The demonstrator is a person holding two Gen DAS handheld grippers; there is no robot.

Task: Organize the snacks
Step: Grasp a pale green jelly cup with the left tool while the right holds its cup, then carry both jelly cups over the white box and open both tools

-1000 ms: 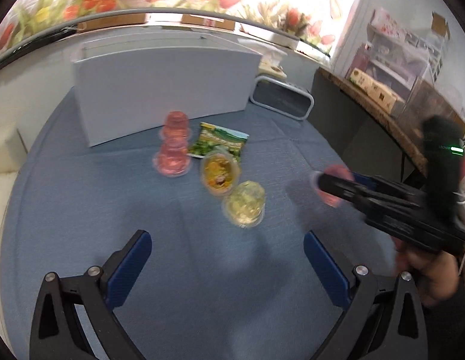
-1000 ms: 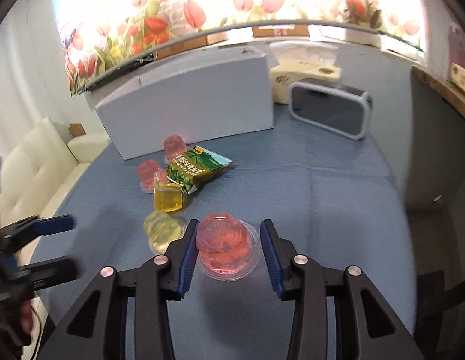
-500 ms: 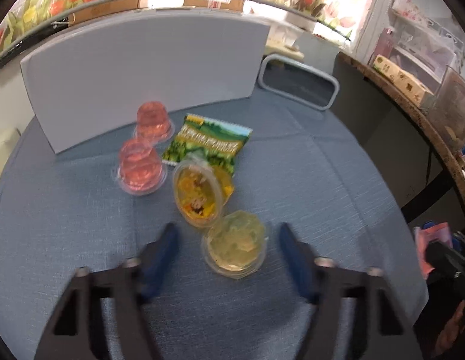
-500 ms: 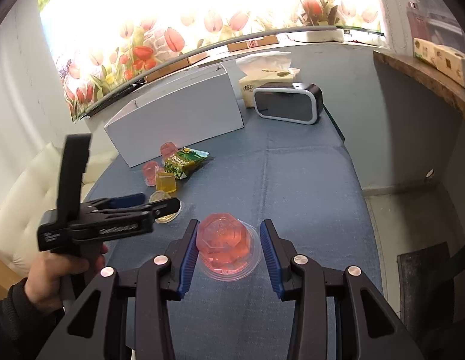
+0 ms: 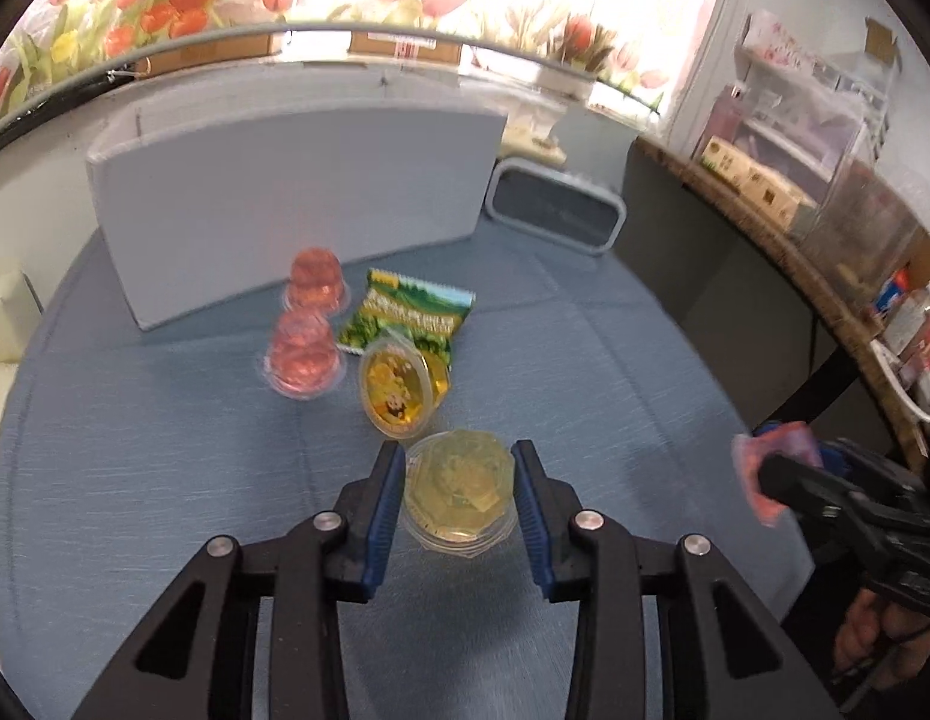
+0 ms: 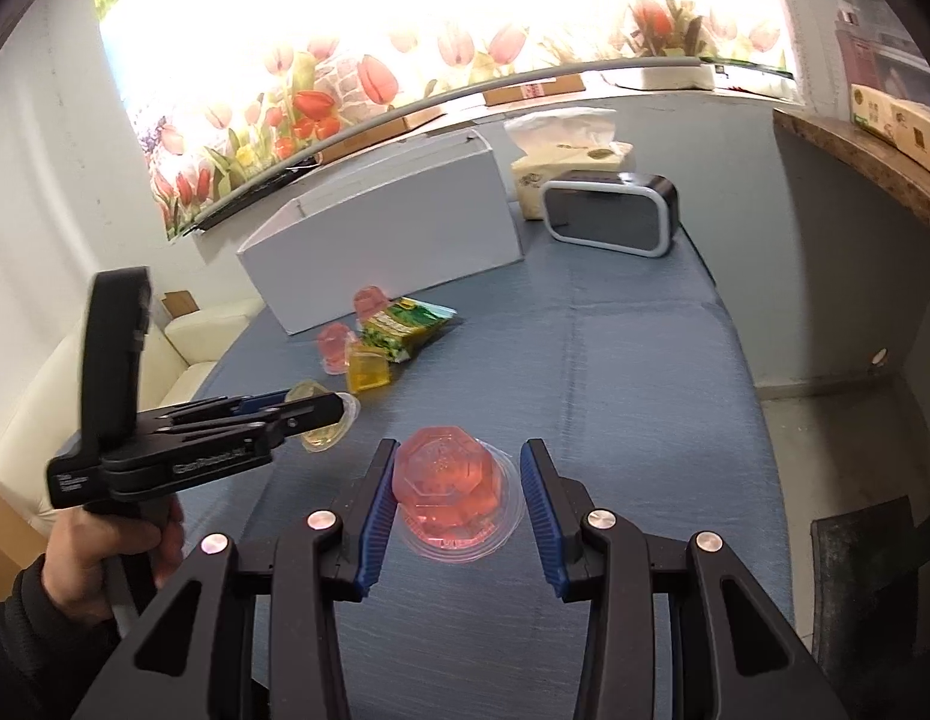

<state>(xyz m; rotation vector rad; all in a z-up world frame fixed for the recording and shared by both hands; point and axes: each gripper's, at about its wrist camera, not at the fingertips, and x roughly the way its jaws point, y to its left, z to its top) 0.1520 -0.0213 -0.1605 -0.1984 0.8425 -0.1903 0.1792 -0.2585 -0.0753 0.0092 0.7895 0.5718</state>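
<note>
STEP: pick-up | left gripper (image 5: 458, 501): clamps pale yellow jelly cup (image 5: 459, 495) | right gripper (image 6: 459, 495): holds pink jelly cup (image 6: 452, 483) | NEXT: likely carry both to white box (image 6: 393, 240), release inside.

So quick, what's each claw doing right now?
Left gripper: closed on the pale yellow jelly cup.
Right gripper: holding the pink jelly cup.

Clear glossy plastic jelly cups (image 5: 459, 495), matt blue woven cloth table cover (image 5: 165, 480) (faintly ribbed), shiny foil snack packet (image 5: 414, 315)
</note>
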